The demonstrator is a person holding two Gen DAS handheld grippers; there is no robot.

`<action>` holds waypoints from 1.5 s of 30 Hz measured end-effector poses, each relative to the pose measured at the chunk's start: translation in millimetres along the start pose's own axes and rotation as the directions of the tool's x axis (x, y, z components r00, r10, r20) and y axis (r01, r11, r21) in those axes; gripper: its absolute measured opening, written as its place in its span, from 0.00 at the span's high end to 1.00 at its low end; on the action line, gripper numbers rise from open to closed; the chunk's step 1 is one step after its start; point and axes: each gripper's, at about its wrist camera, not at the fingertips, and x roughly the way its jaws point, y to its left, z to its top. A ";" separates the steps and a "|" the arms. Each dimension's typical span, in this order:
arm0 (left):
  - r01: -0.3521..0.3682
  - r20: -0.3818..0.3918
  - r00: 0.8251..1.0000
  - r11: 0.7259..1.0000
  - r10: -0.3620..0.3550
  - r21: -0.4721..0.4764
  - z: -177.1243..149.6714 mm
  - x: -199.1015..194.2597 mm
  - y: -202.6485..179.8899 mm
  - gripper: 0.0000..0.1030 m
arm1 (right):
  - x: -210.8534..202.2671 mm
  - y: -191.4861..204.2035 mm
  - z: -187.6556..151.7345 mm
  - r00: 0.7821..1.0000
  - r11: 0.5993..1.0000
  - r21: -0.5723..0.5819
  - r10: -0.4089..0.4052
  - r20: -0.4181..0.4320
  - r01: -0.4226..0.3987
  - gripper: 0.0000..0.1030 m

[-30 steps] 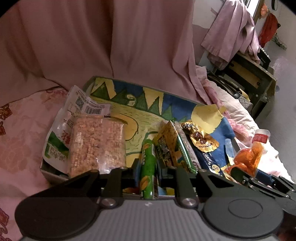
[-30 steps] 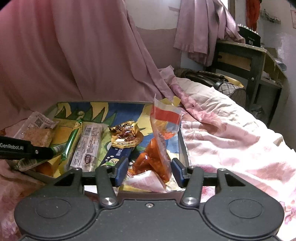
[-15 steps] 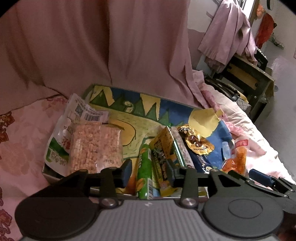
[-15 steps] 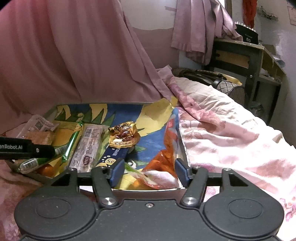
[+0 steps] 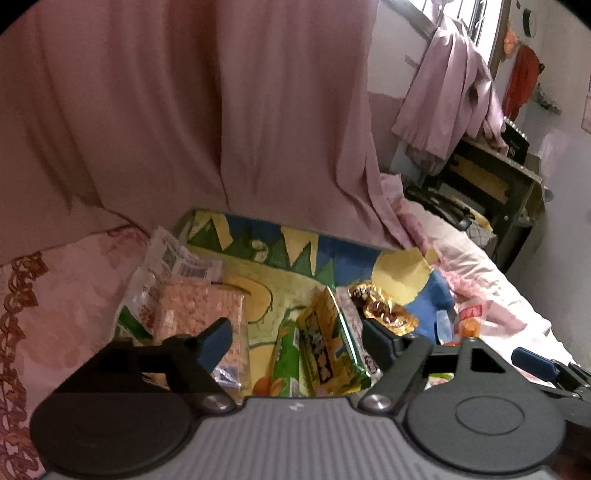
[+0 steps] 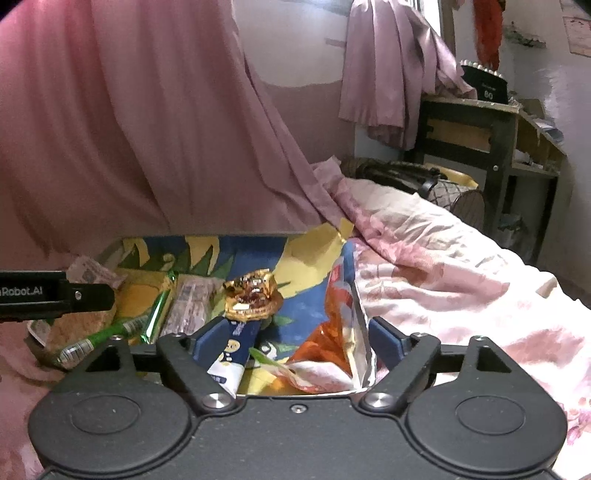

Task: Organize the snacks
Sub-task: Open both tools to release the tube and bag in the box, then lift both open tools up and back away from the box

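Snacks [image 5: 325, 347] lie in the printed tray [image 5: 295, 251]; left gripper [image 5: 299, 339] and right gripper [image 6: 295, 336] have just spread their jaws, gripping nothing.

A pink curtain [image 6: 155, 122] hangs across the rear of the scene. A bed with floral pink bedding [image 6: 443, 266] extends to the right. A dark wooden shelf unit [image 6: 491, 140] stands against the pale wall [image 6: 295, 44], with mauve cloth [image 6: 391, 74] draped beside it. Daylight enters through a barred window [image 5: 469, 18].
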 end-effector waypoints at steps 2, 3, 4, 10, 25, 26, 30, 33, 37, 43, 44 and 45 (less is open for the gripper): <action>-0.007 0.015 1.000 1.000 0.007 0.008 1.1 -4.4 -1.6 0.14 | -3.9 -1.8 2.1 1.000 1.000 0.010 0.002 0.015 -0.002 0.15; -0.010 0.018 1.000 1.000 0.010 0.010 1.6 -5.8 -2.7 0.13 | -5.8 -2.9 3.0 1.000 1.000 0.015 0.003 0.023 -0.003 0.14; -0.013 0.023 1.000 1.000 0.013 0.011 1.8 -7.6 -3.3 0.11 | -7.9 -3.9 3.8 1.000 1.000 0.022 0.004 0.030 -0.005 0.14; -0.032 0.051 0.998 0.999 0.032 0.005 1.1 -17.4 -4.2 0.03 | -19.0 -9.7 7.7 0.998 0.998 0.053 0.017 0.064 -0.021 0.07; -0.108 0.119 0.987 0.994 0.105 0.022 -6.7 -41.8 -1.4 0.01 | -40.9 -15.3 12.3 0.994 0.994 0.097 0.045 0.102 -0.055 0.02; -0.112 0.123 0.986 0.993 0.109 0.022 -7.3 -43.9 -1.1 0.01 | -42.7 -16.5 12.3 0.993 0.993 0.099 0.046 0.105 -0.057 0.01; -0.125 0.139 0.983 0.992 0.121 0.020 -9.1 -52.4 0.0 0.01 | -51.1 -19.1 12.9 0.991 0.992 0.106 0.052 0.121 -0.065 0.01; -0.135 0.157 0.979 0.990 0.129 0.028 -10.8 -59.0 -0.5 0.00 | -56.6 -21.0 12.8 0.990 0.991 0.115 0.054 0.131 -0.069 0.01; -0.149 0.174 0.975 0.988 0.140 0.040 -12.7 -65.3 -2.0 0.00 | -62.1 -25.0 12.9 0.989 0.989 0.130 0.058 0.137 -0.076 0.01; -0.173 0.130 0.978 0.983 0.164 0.062 -17.3 -60.2 0.8 0.00 | -62.4 -28.3 14.1 0.989 0.987 0.140 0.058 0.138 -0.077 0.01; -0.182 0.118 0.978 0.981 0.173 0.069 -19.2 -57.8 1.8 0.00 | -62.1 -28.6 14.1 0.989 0.987 0.141 0.058 0.137 -0.078 0.01; -0.192 0.106 0.977 0.978 0.183 0.077 -21.3 -55.3 3.0 0.00 | -61.6 -28.7 14.0 0.989 0.987 0.142 0.059 0.136 -0.079 0.01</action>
